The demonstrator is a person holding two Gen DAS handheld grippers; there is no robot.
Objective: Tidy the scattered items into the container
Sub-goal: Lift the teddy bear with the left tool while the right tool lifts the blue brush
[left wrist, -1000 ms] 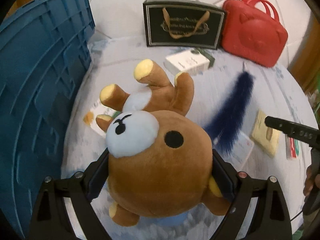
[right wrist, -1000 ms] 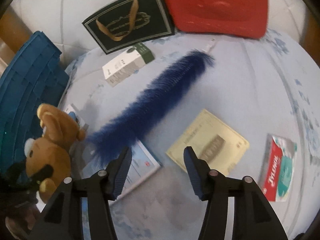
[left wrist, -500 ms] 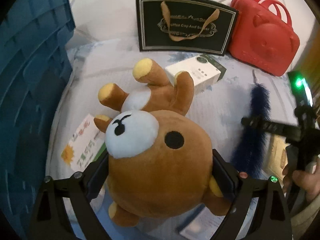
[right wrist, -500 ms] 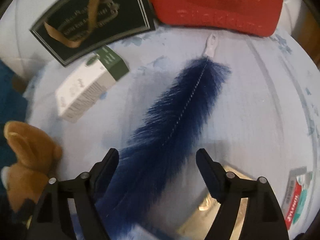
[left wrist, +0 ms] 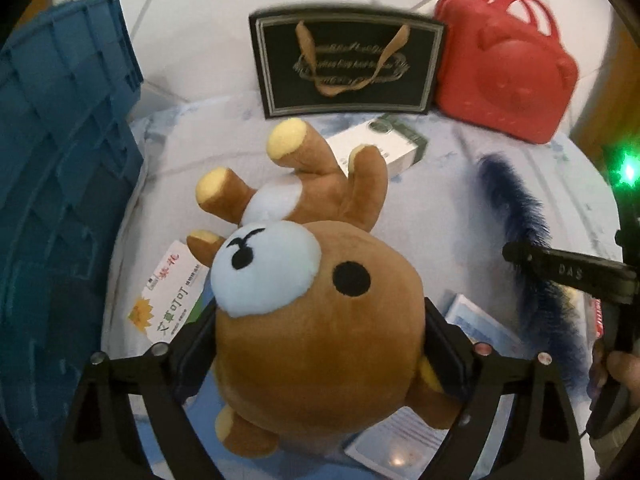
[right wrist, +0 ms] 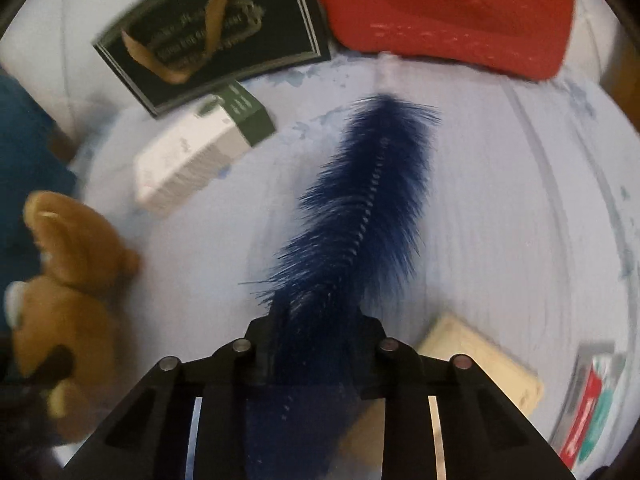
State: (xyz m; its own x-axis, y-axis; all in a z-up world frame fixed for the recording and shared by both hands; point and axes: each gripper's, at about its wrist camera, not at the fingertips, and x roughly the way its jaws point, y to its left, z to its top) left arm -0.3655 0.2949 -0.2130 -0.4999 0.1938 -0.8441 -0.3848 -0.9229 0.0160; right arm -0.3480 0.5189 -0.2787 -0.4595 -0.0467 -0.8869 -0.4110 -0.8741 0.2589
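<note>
The right tool (right wrist: 316, 344) has just been closing on the long dark-blue bristle duster (right wrist: 360, 208) mid-bed, perhaps only on fur that could slip, while the left tool (left wrist: 320, 336) clamps the brown plush bear (left wrist: 316, 308).

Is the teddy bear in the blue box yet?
No. The teddy bear is outside the blue box, clamped in the left gripper above the bed.

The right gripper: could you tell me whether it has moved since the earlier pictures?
Yes. The right gripper has advanced along the blue feather duster toward the red bag, and its jaws have just been closing on the duster's near end.
</note>
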